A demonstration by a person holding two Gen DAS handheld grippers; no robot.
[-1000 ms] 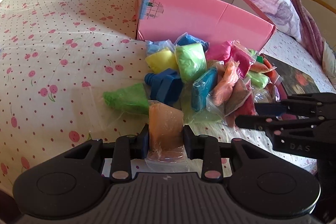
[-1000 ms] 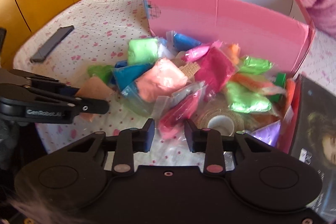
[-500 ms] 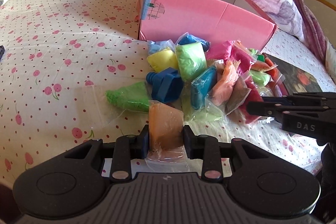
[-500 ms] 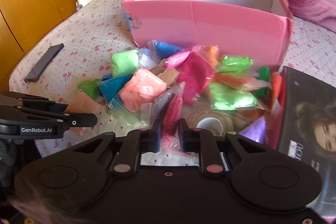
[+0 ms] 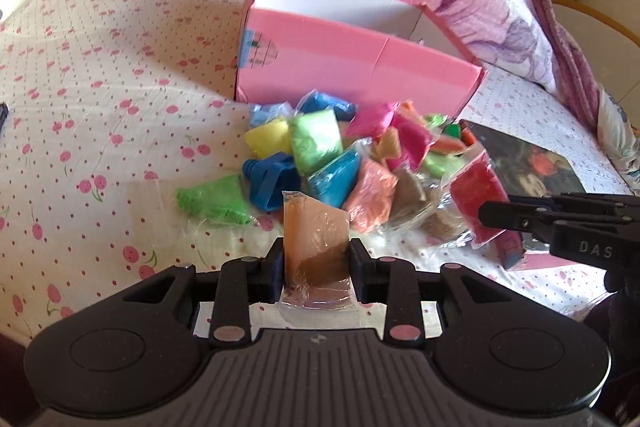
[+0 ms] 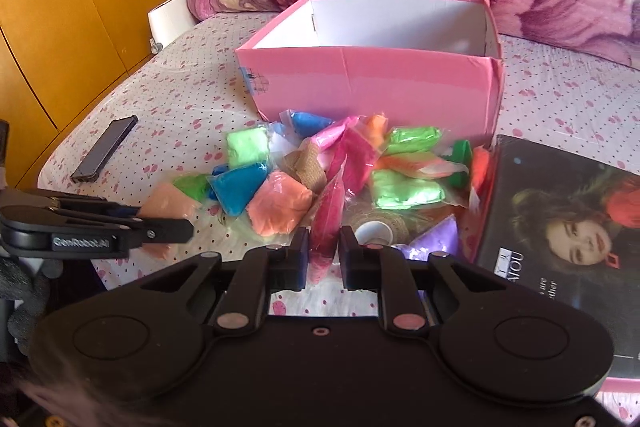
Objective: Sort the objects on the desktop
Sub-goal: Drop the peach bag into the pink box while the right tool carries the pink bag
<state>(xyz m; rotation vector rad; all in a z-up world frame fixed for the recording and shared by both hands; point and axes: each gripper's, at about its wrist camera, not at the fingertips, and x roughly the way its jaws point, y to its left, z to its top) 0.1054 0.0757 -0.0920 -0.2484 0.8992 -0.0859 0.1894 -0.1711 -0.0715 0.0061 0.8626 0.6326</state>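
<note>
L gripper (image 5: 316, 261) clenched on a peach-orange clay bag (image 5: 314, 241), bag upright between the pads, lifted clear of the cherry-print sheet (image 5: 92, 115). R gripper (image 6: 323, 259) closed on a magenta clay bag (image 6: 328, 215), gripped at its near end, far end rising toward the pile. So we have one bag per tong. Rest of the clay bags (image 6: 320, 167) lie heaped on the sheet just in front of the pink box (image 6: 372, 87), touching its front wall at the far side; green bag (image 5: 214, 201) and a blue plastic piece (image 5: 272, 179) at the L edge of the heap. Tape roll (image 6: 374, 233) sits near R tips, magazine (image 6: 560, 227) to the R, dark phone-like slab (image 6: 104, 155) well apart on the L. Box is open-topped, white inside; floor of it hidden, can't tell contents. Our read: carry phase, both bags picked and the box the likely drop. Next calls for raising each bag over the front wall, tips past the rim, then releasing; L and R paths converge at the box, so stagger them. Bags are soft and slick, may sag or slip.
</note>
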